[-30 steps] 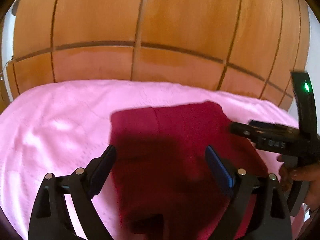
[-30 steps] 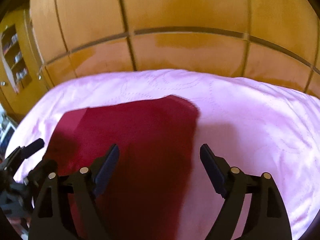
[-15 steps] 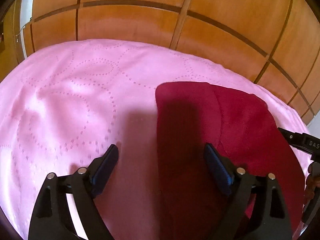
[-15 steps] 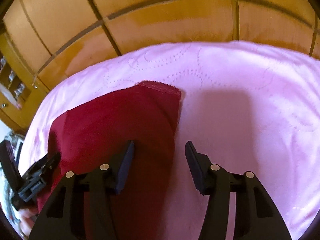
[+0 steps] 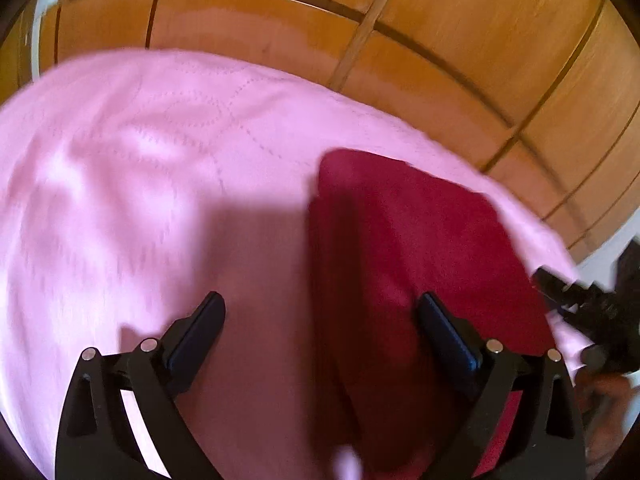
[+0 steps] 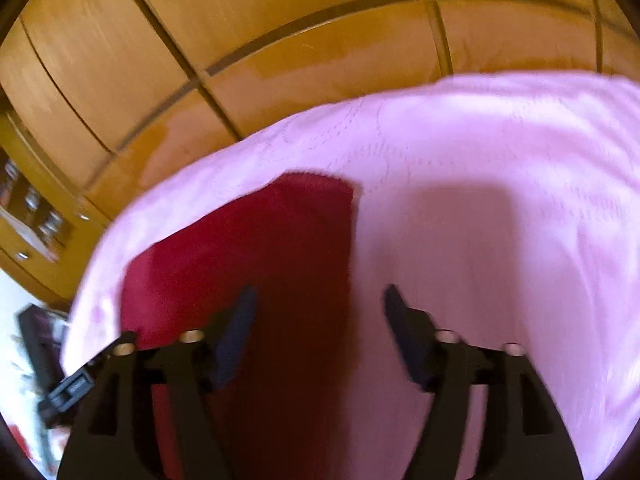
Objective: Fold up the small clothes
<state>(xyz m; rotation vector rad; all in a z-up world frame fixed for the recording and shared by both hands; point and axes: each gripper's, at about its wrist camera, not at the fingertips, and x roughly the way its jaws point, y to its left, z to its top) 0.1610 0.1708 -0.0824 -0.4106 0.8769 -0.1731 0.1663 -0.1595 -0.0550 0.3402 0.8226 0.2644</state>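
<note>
A dark red garment (image 5: 416, 248) lies flat and folded on the pink bedspread (image 5: 140, 152). In the left wrist view my left gripper (image 5: 320, 320) hovers over the garment's left edge, its jaws opening wide with nothing pinched between them. In the right wrist view the same red garment (image 6: 256, 248) lies to the left, and my right gripper (image 6: 318, 308) straddles its right edge, jaws opening, pads clear of the cloth. The right gripper (image 5: 588, 304) also shows at the right rim of the left wrist view, and the left gripper (image 6: 76, 380) at the lower left of the right wrist view.
Wooden cupboard panels (image 6: 280, 40) stand behind the bed. A shelf with small items (image 6: 32, 216) sits at the far left of the right wrist view. The pink bedspread (image 6: 500, 200) stretches bare to the right of the garment.
Both grippers swung outward from over the garment's middle to its side edges and sank a little. The right jaws narrowed and then widened again; the left jaws widened slightly.
</note>
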